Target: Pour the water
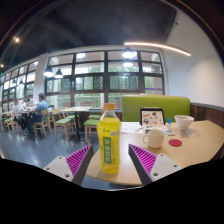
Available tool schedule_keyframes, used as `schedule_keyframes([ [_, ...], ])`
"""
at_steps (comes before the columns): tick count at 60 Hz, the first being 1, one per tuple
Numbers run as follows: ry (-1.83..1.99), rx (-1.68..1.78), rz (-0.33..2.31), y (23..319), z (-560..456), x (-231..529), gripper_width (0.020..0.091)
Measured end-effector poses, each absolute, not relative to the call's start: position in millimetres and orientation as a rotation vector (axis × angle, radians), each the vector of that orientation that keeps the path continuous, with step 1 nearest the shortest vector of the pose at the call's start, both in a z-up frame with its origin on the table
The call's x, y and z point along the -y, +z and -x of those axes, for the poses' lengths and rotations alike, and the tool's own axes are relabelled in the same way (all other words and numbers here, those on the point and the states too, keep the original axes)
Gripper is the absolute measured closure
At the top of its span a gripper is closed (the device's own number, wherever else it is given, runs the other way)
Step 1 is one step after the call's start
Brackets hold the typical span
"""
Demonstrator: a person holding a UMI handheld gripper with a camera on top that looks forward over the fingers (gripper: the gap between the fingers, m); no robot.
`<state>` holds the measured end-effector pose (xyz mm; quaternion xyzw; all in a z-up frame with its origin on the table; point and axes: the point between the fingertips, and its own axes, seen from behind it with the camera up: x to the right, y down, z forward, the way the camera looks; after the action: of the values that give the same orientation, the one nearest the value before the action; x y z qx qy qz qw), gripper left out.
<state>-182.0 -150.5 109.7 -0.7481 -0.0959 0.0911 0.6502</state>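
The gripper (111,166) stands wide, its fingers apart, around a clear plastic bottle of yellow drink (109,141) on the round wooden table's (200,143) near edge. A white cup (155,138) stands further in; contents hidden.

A green bench (155,106) backs the pale tabletop (200,140), where a red coaster (175,143) lies. At ten o'clock, wooden tables with green chairs (66,122) stand before tall windows (95,80); a light strip (158,47) glows at one o'clock.
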Motion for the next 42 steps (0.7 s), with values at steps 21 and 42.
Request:
schedule_keyframes([
  [21, 0.001, 0.135, 1.663, 88.9, 198.2, 37.0, 0.0693],
  [42, 0.161, 0.086, 1.712, 91.5, 202.3, 15.0, 0.0817],
])
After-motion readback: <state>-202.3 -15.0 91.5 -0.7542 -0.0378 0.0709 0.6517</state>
